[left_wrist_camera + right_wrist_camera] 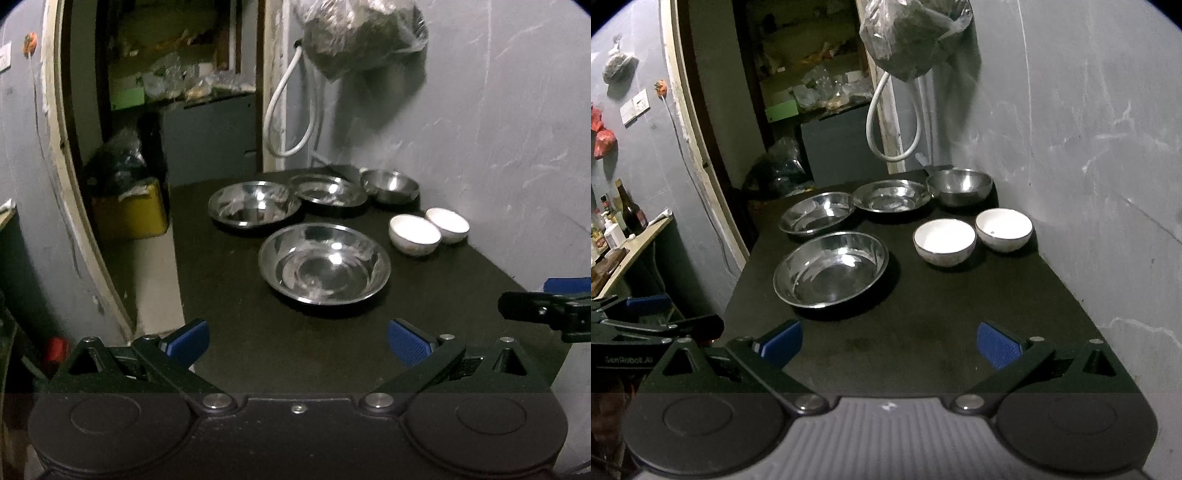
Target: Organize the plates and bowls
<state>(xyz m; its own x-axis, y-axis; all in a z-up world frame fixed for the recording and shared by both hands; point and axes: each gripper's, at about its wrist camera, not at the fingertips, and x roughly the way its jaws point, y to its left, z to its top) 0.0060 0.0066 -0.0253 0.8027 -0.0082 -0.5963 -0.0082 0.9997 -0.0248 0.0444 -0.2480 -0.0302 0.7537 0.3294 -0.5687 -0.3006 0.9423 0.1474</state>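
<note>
Three shallow steel plates lie on the black table: the nearest plate, a second plate behind it to the left, and a third plate further back. A deep steel bowl stands at the far corner. Two white bowls sit side by side near the wall. My left gripper is open over the table's near end, short of the nearest plate. My right gripper is open too and holds nothing.
A grey wall runs along the table's right side. A plastic bag and a white hose hang above the far end. A doorway with cluttered shelves opens on the left, with a yellow bin on the floor.
</note>
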